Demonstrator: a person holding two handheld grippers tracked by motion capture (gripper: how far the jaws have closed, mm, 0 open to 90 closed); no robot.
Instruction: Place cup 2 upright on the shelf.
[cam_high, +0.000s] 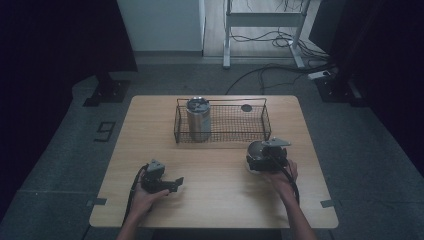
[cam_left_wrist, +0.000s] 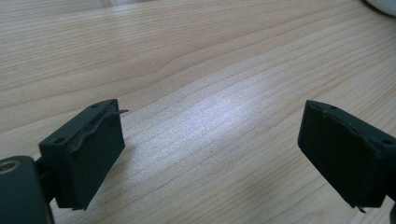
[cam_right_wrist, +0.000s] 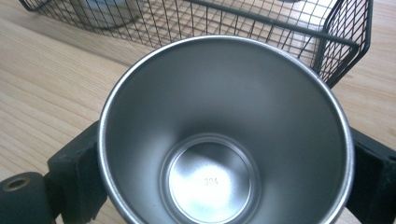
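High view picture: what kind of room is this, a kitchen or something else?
Probably a lab or recording room, not a kitchen. A bare wooden table stands on grey carpet, cables trail over the floor behind it, and dark stands flank it. Only a wire basket and metal cups are set out.

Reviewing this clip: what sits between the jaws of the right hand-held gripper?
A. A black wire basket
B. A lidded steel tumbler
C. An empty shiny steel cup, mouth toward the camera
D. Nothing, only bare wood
C: the right gripper view shows the empty shiny steel cup with a black jaw pressed against each side, while the black wire basket stands behind it on the table.
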